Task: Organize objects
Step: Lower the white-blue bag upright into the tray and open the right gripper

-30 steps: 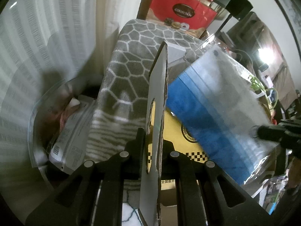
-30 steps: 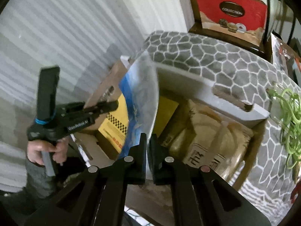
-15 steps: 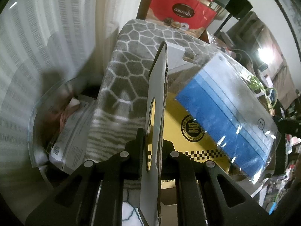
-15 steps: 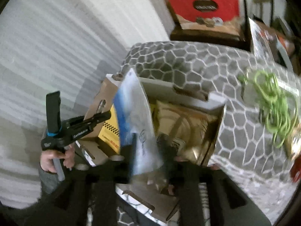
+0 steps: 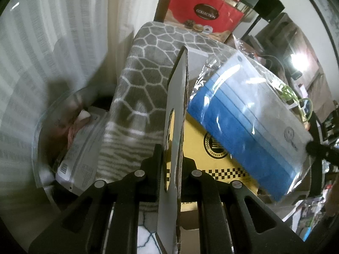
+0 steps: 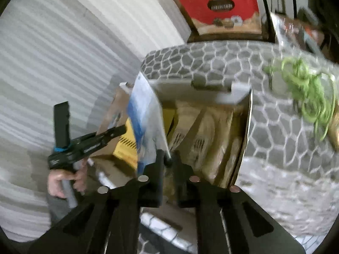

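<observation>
Between right hand-held gripper (image 6: 167, 158) jaws: pouch (image 6: 146, 118)

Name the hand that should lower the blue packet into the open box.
Right. The right gripper is shut on the blue packet's corner above the box, while the left gripper is pinching the box flap open.

The right gripper (image 6: 168, 158) let go of the blue packet (image 6: 144, 124), then closed again. It re-pinched the packet's lower corner
</observation>
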Demonstrator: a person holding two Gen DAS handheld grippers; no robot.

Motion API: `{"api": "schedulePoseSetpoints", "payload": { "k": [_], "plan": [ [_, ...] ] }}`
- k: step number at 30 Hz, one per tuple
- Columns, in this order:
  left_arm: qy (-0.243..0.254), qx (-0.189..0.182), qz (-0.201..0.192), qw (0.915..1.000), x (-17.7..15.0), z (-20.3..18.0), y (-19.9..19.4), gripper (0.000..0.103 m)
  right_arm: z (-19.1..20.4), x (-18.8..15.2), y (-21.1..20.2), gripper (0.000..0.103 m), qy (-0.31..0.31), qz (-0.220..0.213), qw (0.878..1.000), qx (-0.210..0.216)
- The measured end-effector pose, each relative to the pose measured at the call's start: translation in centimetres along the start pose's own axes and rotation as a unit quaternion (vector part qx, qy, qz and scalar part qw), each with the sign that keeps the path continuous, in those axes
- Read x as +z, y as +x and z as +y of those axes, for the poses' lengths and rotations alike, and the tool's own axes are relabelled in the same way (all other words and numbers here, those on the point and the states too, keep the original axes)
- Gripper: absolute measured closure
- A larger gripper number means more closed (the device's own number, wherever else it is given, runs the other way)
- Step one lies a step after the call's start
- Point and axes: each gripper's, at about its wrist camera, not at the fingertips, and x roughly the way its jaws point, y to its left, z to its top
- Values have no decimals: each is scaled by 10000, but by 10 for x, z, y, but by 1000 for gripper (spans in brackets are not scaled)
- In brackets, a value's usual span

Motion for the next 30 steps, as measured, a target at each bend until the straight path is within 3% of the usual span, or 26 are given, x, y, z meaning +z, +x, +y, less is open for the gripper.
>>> {"api": "schedulePoseSetpoints", "payload": {
  "k": [9, 16, 20, 23, 28, 30],
  "plan": [
    [-5, 25, 3, 10000, 1, -3, 0, 94, 27, 48, -29, 100, -787, -505, 9927, -764],
    [-29, 19, -1, 10000, 1, -2, -1, 94, 47, 86, -16, 100, -1799, -480, 9616, -2015],
    [-31, 19, 1, 10000, 2, -1, -1, 94, 48, 93, 4, 100, -2124, -491, 9463, -2389],
    [-24, 16, 1, 10000, 2, -2, 0, 94, 33, 92, 21, 98, -1917, -160, 9581, -2123],
    [9, 29, -3, 10000, 1, -1, 0, 94, 19, 80, 33, 89, -1768, -28, 9599, -2175],
    [0, 24, -5, 10000, 0, -1, 0, 94, 12, 80, 28, 81, -1601, -101, 9642, -2113]
  ]
}}
